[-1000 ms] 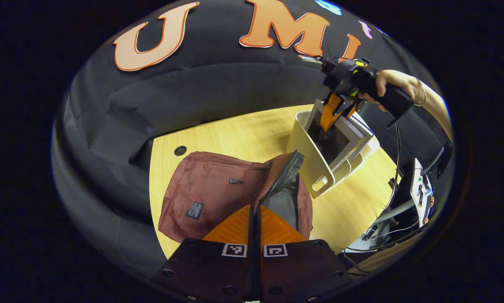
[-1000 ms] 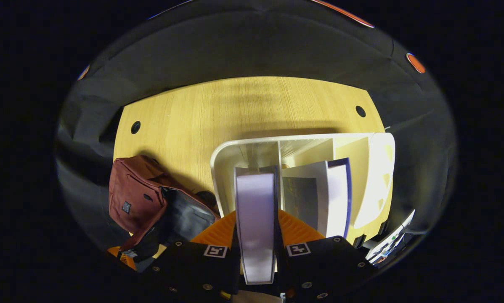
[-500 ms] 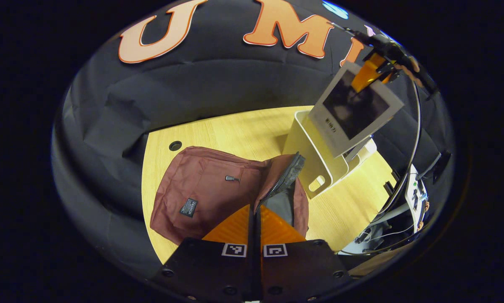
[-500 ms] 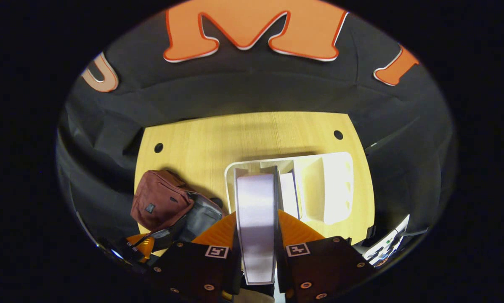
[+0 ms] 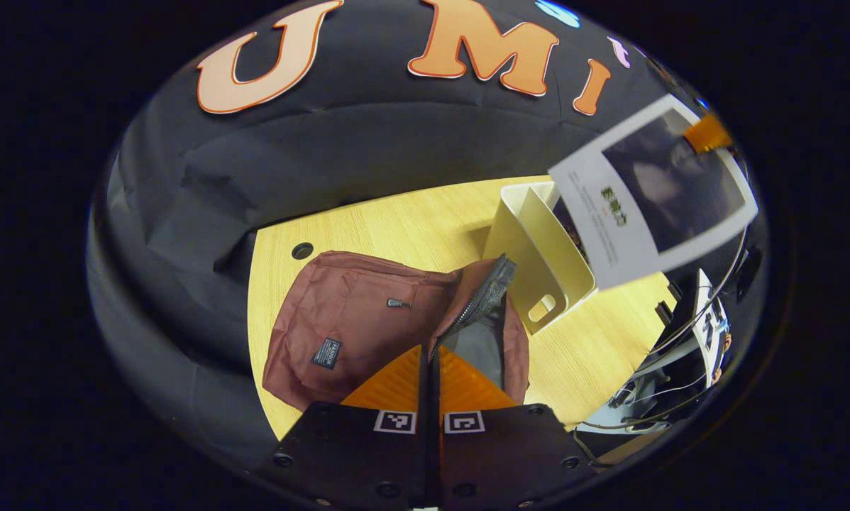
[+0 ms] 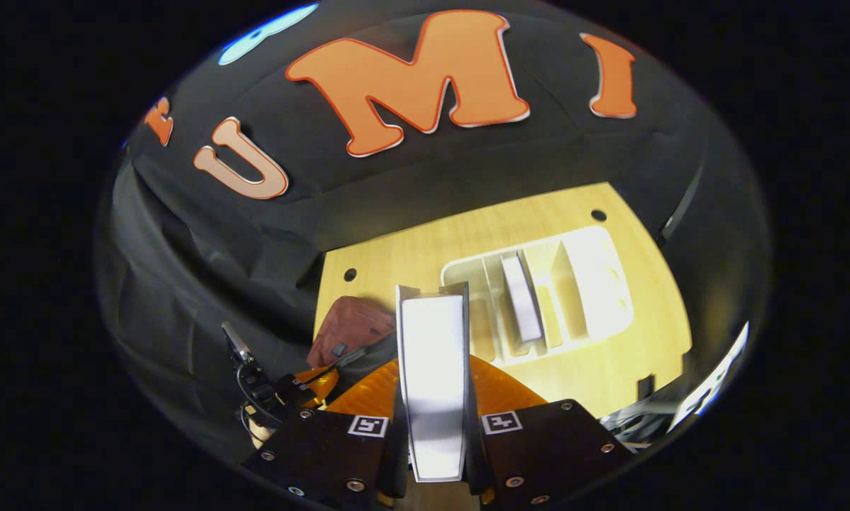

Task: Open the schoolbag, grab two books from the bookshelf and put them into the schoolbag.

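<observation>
The maroon schoolbag (image 5: 347,319) lies on the wooden table, unzipped, its grey lining showing. My left gripper (image 5: 430,353) is shut on the bag's zipper edge (image 5: 482,294) and holds the flap up. My right gripper (image 6: 433,355) is shut on a white-covered book (image 6: 432,383), edge-on between its fingers. In the left gripper view that book (image 5: 652,191) hangs in the air above the white bookshelf (image 5: 531,241). A second book (image 6: 522,298) stands in a middle slot of the bookshelf (image 6: 595,277). The bag (image 6: 347,326) sits left of the shelf, below the held book.
The wooden table (image 5: 411,220) has round cable holes (image 5: 302,250) near its back corners. Cables and a white device (image 5: 709,319) hang off the table's right edge. The black cloth wall closes in behind the table.
My right gripper has lifted the book out of the bookshelf and carried it up and off the shelf. My left gripper still holds the bag's flap in the same place.
</observation>
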### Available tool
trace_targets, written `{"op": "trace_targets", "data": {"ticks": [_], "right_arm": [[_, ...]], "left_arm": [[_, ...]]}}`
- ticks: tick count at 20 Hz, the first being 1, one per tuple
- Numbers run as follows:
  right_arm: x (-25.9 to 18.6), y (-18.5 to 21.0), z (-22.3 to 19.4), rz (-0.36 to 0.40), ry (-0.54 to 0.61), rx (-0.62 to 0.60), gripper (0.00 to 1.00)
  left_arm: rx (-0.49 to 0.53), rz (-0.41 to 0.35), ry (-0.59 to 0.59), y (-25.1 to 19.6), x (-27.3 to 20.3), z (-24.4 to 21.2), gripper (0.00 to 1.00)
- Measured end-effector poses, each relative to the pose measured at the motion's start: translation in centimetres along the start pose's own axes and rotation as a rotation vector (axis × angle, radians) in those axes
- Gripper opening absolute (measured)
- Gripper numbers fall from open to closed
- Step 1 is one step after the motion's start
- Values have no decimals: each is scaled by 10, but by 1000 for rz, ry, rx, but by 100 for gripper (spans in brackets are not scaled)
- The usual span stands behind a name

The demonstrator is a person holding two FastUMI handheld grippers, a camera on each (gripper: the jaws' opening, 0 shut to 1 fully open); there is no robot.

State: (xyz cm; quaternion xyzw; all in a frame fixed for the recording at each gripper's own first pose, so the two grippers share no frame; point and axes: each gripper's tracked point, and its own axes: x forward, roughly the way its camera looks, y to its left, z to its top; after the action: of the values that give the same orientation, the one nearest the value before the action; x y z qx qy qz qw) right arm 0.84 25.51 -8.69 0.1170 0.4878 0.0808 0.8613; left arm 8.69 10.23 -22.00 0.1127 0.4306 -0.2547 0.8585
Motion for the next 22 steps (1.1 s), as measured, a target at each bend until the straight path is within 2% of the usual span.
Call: {"op": "trace_targets", "data": {"ticks": [3,6,9,14,17,22], "right_arm": [[31,-1,-54,127,35,137,33],[56,11,-89,246,18,263,33],[88,22,-113,329,-13,384,33],[148,29,-142,366,-38,453,33],[175,41,-140,397,-86,464,33],[216,70,-148,408,-77,498,33]], "left_arm": [[20,18,-3,-1,-4,4,0],[58,32,-1,-2,-8,10,1],[81,26,3,-8,-13,15,1],[137,29,3,-23,-23,22,0],[175,26,2,-34,-25,25,1],[241,23,-4,-46,-27,29,1]]}}
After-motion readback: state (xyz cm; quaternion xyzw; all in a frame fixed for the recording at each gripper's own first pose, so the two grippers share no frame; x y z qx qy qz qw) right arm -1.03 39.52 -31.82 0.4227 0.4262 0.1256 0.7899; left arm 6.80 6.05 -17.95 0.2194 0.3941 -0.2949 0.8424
